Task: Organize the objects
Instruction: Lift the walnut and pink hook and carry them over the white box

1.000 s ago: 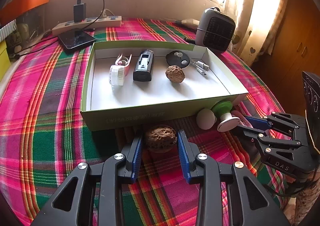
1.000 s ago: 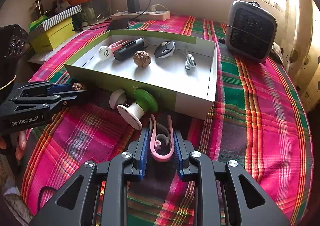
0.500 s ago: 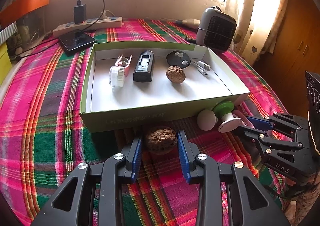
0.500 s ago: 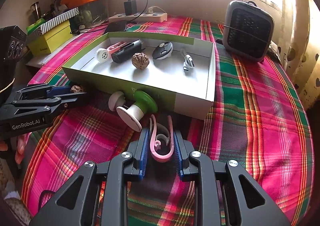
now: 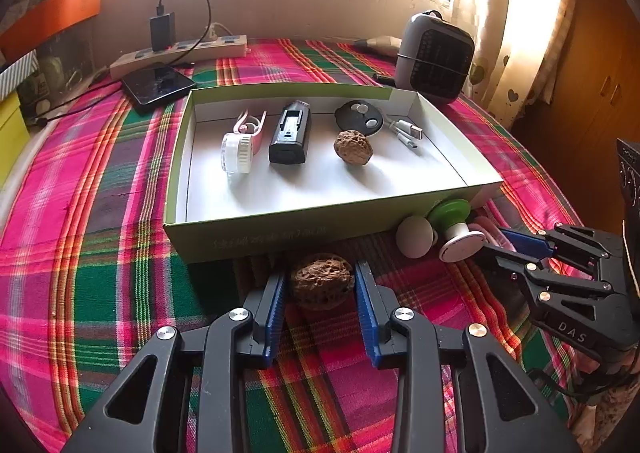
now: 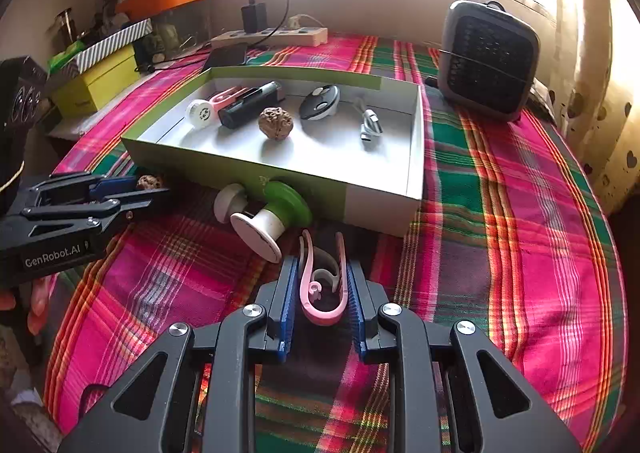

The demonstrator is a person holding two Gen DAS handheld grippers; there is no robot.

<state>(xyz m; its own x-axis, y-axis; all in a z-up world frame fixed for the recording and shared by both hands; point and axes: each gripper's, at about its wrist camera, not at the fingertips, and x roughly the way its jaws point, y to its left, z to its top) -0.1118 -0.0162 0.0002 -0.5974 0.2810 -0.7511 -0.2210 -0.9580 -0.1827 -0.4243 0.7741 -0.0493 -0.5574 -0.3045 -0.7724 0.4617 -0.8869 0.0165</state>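
Both grippers closed on items at the table's near edge, in front of the box.

Left to right: my left gripper pinches a walnut across its widest part, resting on the plaid cloth just short of the near wall of the green-sided box. I judge it hard, light and ridged, so the pads should bite well, though its roundness could let it roll out of a loose grip. Between the two grippers a white and green spool-shaped piece lies against the box's near wall. My right gripper is pressed onto a pink clip, pads on its two outer arms. I judge it thin, springy plastic; hold near the closed bend, gently.
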